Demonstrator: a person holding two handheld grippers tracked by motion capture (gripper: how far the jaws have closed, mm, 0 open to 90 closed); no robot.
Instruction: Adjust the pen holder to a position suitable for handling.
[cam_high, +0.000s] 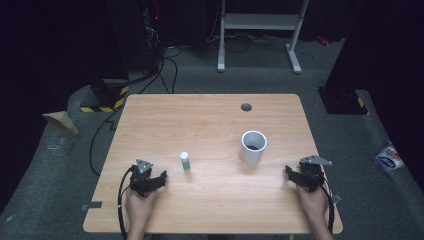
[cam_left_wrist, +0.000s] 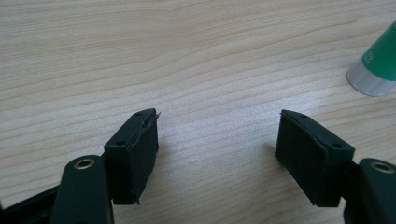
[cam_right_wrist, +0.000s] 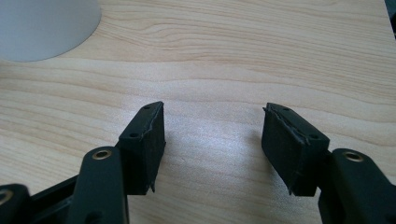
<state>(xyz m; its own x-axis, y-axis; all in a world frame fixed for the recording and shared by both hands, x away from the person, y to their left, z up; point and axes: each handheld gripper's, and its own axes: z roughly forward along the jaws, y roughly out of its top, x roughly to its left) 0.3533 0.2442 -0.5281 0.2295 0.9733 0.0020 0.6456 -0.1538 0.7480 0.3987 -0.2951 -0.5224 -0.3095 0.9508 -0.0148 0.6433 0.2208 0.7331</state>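
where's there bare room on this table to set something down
Most of the wooden table is bare: the whole far half up to the cable hole, and the near strip between the left gripper and right gripper. The only crowding is mid-table, at the upright glue stick and the white cup.

A wooden table (cam_high: 210, 130) stands on grey carpet (cam_high: 200, 75) in a dark room, with a white metal frame (cam_high: 260, 30) behind it.

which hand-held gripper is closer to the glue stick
Left. The left hand-held gripper sits just beside the glue stick; the right hand-held gripper is far across the table, beyond the white cup.
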